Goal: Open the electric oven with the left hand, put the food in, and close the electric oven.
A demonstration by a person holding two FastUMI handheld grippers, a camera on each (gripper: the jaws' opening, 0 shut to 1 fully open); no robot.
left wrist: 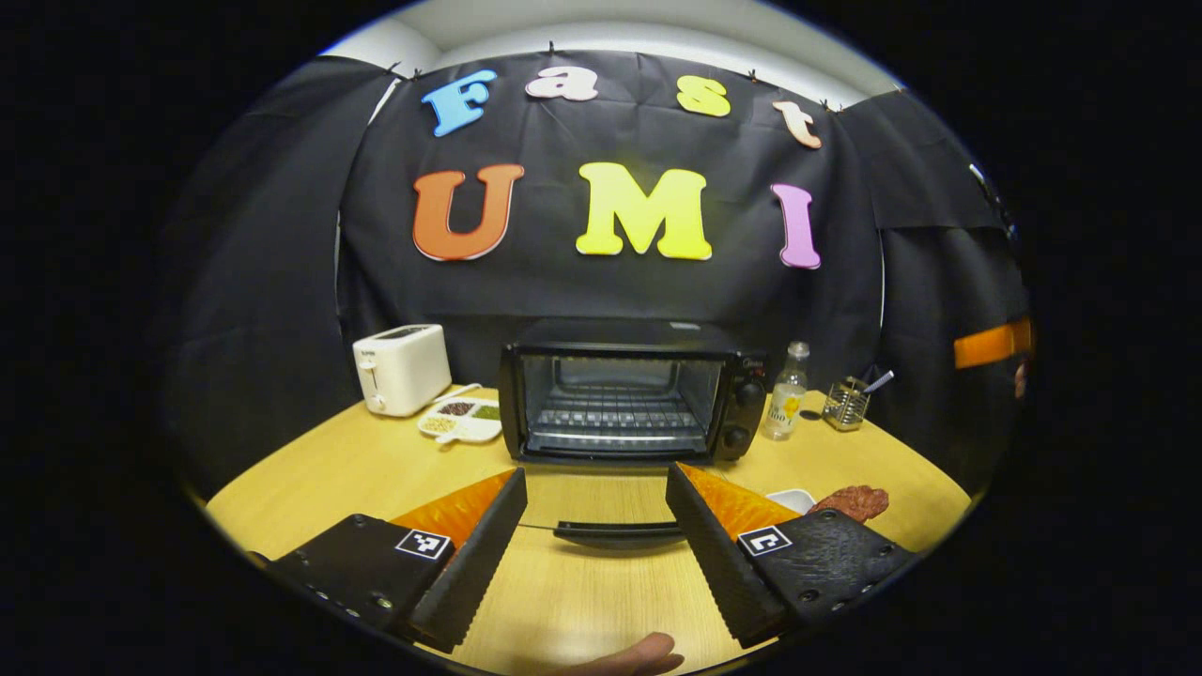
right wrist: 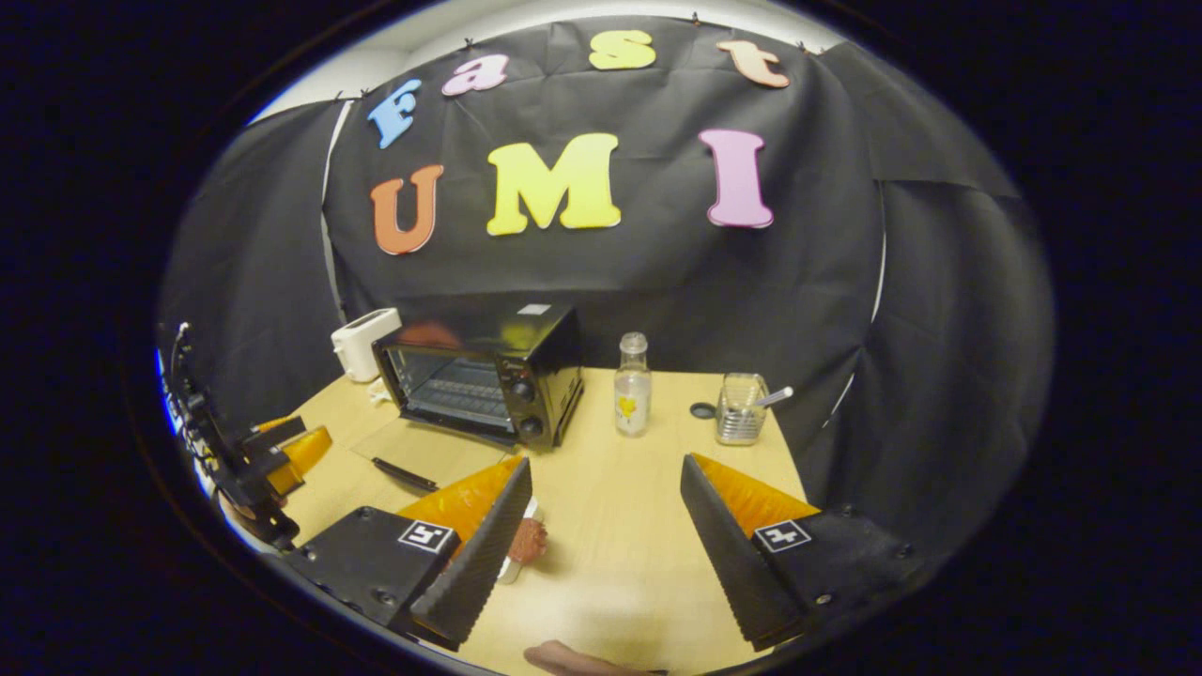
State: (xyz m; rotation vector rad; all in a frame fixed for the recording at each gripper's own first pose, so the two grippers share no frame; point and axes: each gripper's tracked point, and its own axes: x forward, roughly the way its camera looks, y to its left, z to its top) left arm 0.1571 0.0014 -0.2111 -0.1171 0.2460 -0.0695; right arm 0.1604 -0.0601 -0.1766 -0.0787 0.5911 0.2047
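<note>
In the left gripper view, we see the oven (left wrist: pixel 629 390) standing open on the table (left wrist: pixel 357 469), its door (left wrist: pixel 615 526) folded flat toward us and its rack bare. Our left gripper (left wrist: pixel 596 554) hangs in front of the oven, jaws spread wide and holding nothing, the door handle (left wrist: pixel 620 534) showing between its fingers. The food (left wrist: pixel 853 501), a reddish piece on a white dish (left wrist: pixel 792 499), lies in front of the oven to its right. A toaster (left wrist: pixel 402 368) and a divided plate (left wrist: pixel 462 420) sit left of the oven; a bottle (left wrist: pixel 787 391) and a wire holder (left wrist: pixel 845 404) sit right of it.

In the right gripper view, our right gripper (right wrist: pixel 606 554) is likewise wide apart and empty, well in front of the oven (right wrist: pixel 484 376). The food (right wrist: pixel 526 542) lies just beside its left finger (right wrist: pixel 474 559). The left gripper (right wrist: pixel 272 460) shows left of the oven's lowered door (right wrist: pixel 413 455).
</note>
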